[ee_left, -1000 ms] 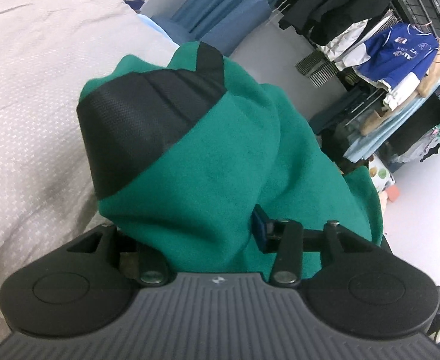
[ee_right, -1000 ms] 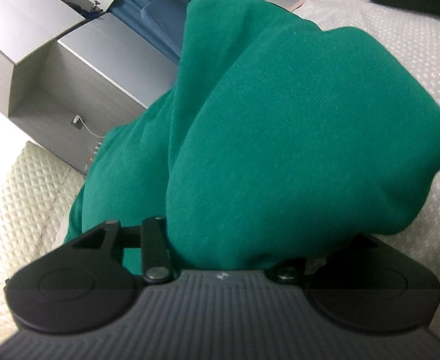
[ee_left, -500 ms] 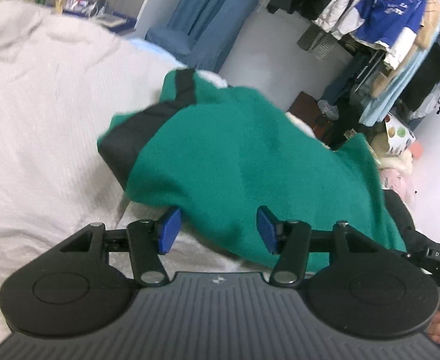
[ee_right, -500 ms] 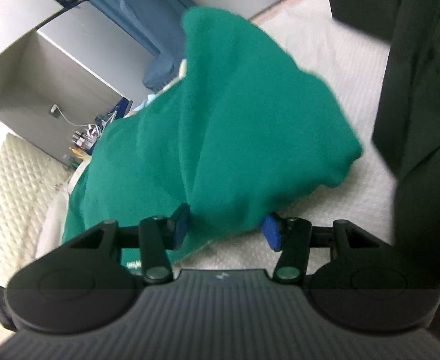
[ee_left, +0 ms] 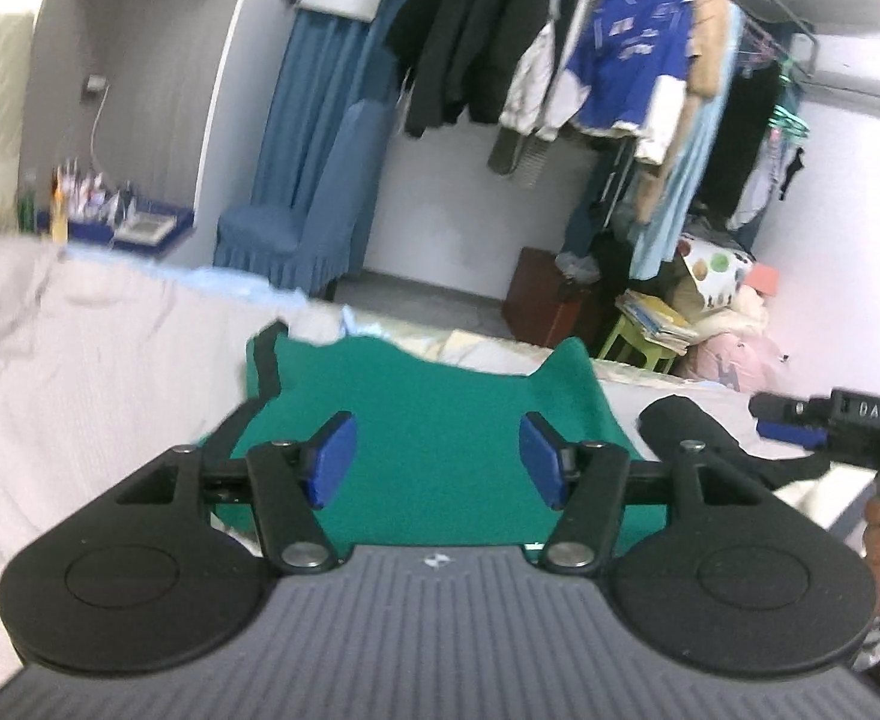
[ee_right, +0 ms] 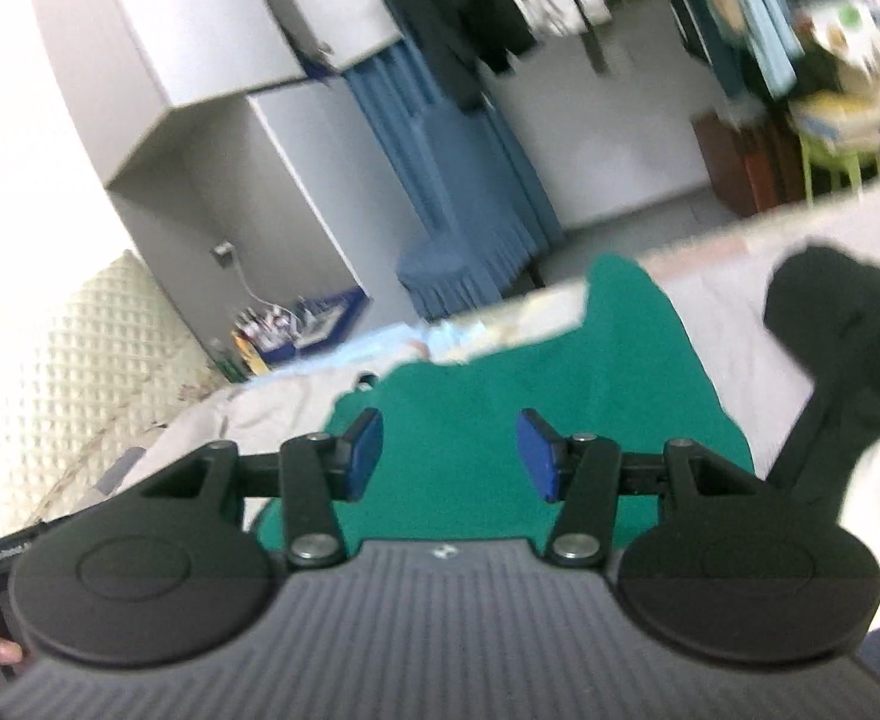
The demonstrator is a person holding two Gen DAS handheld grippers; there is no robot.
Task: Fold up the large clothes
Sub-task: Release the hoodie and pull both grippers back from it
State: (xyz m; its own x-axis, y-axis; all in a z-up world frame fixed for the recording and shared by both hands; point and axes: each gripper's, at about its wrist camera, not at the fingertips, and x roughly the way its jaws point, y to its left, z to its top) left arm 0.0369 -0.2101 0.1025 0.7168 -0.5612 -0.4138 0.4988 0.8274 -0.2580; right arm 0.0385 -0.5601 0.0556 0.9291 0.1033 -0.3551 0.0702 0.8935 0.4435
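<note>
White bed (ee_left: 80, 372) is seen carrying the green garment (ee_left: 440, 420), judged folded; both grippers (ee_left: 434, 459) (ee_right: 449, 456) are held apart, empty; a black garment (ee_right: 848, 330), far right, remains.

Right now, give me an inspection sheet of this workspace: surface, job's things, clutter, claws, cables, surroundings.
Surface: bed with pale cover, wrinkled.
Job's things: green garment lying on the bed, black trim at its left edge; it looks folded over, free of both claws.
Clutter: black garment on the bed to the green one's right.
Claws: left claw open, its jaws have just been opening, nothing between them; right claw open and empty, above the green garment.
Cables: thin cord hanging from a wall fitting.
Surroundings: blue covered chair, clothes rack full of hanging clothes, brown box, green stool with a stack on it.
</note>
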